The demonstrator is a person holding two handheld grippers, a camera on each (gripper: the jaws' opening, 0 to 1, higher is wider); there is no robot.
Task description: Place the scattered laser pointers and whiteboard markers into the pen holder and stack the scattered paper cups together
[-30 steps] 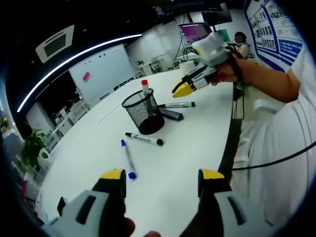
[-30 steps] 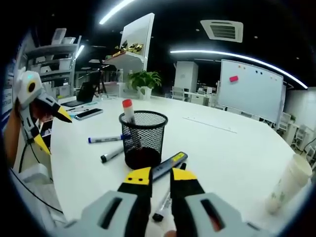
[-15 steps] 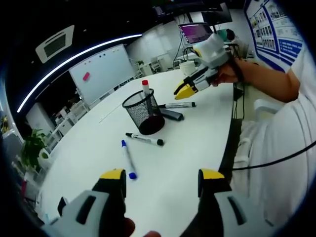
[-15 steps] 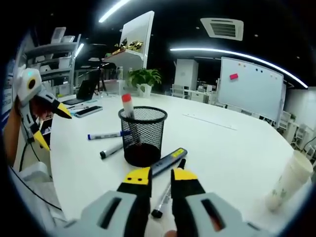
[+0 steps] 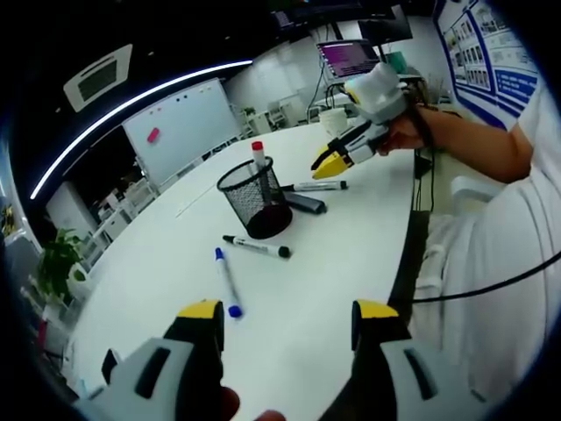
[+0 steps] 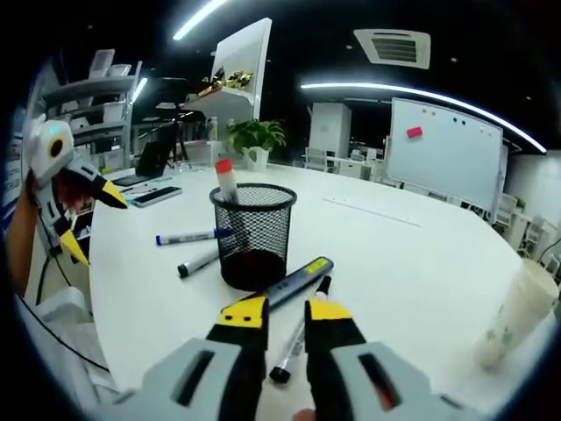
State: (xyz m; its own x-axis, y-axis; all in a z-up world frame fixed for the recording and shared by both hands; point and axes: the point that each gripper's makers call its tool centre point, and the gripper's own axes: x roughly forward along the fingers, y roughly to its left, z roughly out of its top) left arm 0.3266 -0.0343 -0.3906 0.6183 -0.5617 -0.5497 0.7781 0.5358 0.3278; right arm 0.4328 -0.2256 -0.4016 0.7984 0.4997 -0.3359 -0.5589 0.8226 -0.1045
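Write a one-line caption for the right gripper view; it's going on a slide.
Right tool hovering open over a laser pointer and black marker beside the mesh pen holder.

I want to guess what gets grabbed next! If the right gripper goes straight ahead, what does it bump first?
Probably the laser pointer or the black marker; both lie just ahead of the right gripper, before the pen holder. Depth is unclear.
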